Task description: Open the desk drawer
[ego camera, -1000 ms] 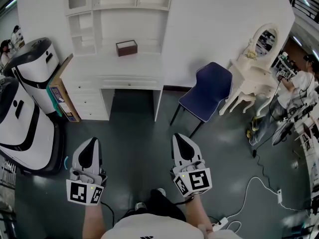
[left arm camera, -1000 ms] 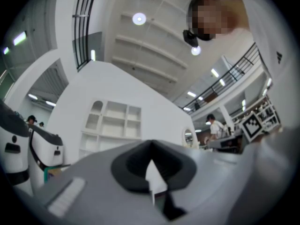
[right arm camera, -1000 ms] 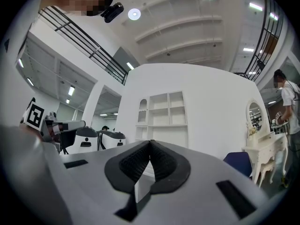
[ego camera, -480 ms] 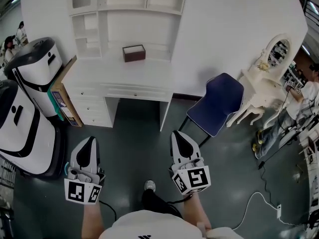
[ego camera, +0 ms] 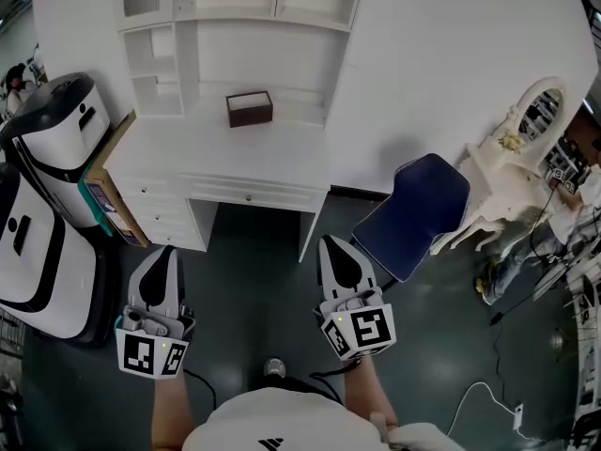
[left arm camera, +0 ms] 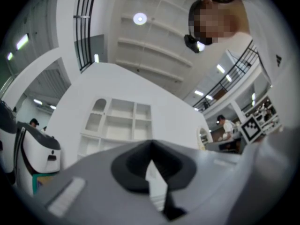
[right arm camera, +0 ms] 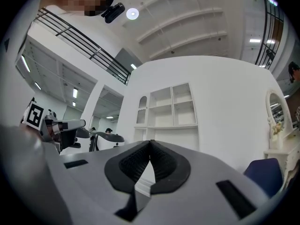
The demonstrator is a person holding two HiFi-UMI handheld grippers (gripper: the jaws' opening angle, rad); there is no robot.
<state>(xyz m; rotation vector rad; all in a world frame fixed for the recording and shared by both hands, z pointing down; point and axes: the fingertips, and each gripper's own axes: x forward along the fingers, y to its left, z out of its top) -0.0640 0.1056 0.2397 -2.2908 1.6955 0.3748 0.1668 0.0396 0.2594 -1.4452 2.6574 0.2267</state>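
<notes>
Step in hand, as judged: approach. The flat white desk drawer (ego camera: pixel 249 195) sits closed under the white desktop (ego camera: pixel 216 150), well apart from both tools. The left gripper (ego camera: pixel 166 255) and right gripper (ego camera: pixel 335 244) have their jaws together, empty. Next move: reach the drawer front, part one gripper's jaws, clamp, pull.

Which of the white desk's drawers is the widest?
The drawer right under the desktop, spanning the open leg space, with one small knob at its middle. The other drawers are narrower, stacked in a column at the desk's left end.
</notes>
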